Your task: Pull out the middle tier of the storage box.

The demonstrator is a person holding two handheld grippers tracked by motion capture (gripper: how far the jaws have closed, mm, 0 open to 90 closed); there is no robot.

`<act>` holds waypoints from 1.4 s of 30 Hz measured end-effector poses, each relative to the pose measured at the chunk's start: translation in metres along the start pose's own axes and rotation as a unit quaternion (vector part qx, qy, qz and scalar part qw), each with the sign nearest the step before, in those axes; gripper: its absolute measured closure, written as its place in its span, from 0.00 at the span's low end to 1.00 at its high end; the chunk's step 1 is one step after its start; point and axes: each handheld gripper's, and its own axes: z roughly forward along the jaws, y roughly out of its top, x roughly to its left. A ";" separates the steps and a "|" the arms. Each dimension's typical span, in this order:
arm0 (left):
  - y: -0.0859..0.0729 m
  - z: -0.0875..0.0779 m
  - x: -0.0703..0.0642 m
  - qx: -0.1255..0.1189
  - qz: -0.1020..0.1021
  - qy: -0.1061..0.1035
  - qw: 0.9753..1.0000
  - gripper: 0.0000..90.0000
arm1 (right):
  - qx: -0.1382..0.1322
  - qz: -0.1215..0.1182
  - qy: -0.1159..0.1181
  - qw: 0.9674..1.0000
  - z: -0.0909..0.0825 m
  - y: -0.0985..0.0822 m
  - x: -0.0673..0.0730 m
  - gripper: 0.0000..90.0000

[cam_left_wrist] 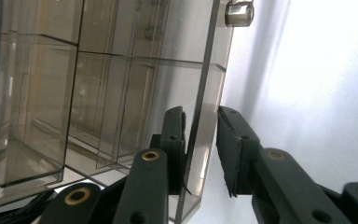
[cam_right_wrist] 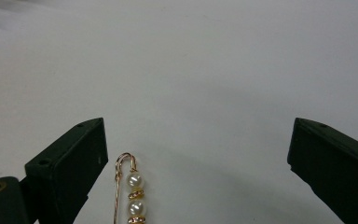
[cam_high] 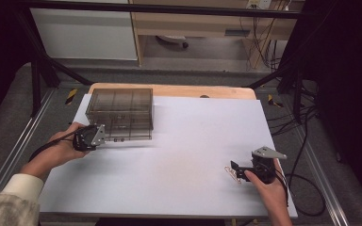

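While the person's left hand [cam_high: 66,146] rests at the near left corner of the smoky clear drawer box [cam_high: 120,113], the left claw [cam_left_wrist: 200,140] reaches into that box's front face, one jaw on each side of a thin transparent panel [cam_left_wrist: 205,93]. The inner pad lies against the panel; the outer pad appears to stand just off it, though glare on the plastic makes contact hard to confirm, so the grip cannot be called firm. A small clear knob [cam_left_wrist: 239,13] sits at the far end of that panel's edge. The drawer box stands upright on the white counter [cam_high: 179,155], its compartments visible through the walls in the left gripper view. Well to the right of the drawer box and nearer the person, the right hand [cam_high: 268,186] holds the right claw [cam_high: 235,169] low over the counter, jaws pointing back toward the box side. Its jaws stand wide apart with nothing pressed between them. A gold pin with pearl beads [cam_right_wrist: 131,191] lies flat on the counter between those jaws, close beside the jaw at the left of the right gripper view and touching neither pad. In the high view the same pin [cam_high: 231,173] lies far right of the drawer box, at the claw's tips.
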 end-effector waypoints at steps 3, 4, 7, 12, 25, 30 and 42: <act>-0.001 -0.002 0.000 -0.003 -0.002 0.002 1.000 0.82 | 0.000 0.000 0.000 1.000 0.000 0.000 0.000 0.06; -0.002 -0.002 0.000 -0.001 -0.001 0.002 1.000 0.82 | 0.000 -0.001 0.000 1.000 0.000 0.000 0.000 0.06; -0.003 -0.002 0.000 -0.004 -0.002 0.002 1.000 0.82 | 0.000 0.000 0.000 1.000 0.000 0.000 0.000 0.06; -0.005 -0.003 0.000 -0.002 0.001 0.002 1.000 0.82 | 0.001 0.000 0.000 1.000 0.000 0.000 0.000 0.06; -0.008 -0.003 -0.002 0.000 0.005 -0.001 1.000 0.83 | 0.001 0.000 0.001 1.000 0.000 0.000 0.001 0.06; -0.007 -0.005 -0.001 -0.008 -0.003 0.000 1.000 0.81 | 0.002 -0.001 0.001 1.000 0.000 0.000 0.001 0.06; -0.008 -0.014 -0.004 -0.053 -0.065 0.017 0.996 0.62 | 0.001 0.000 0.001 1.000 0.000 0.000 0.001 0.06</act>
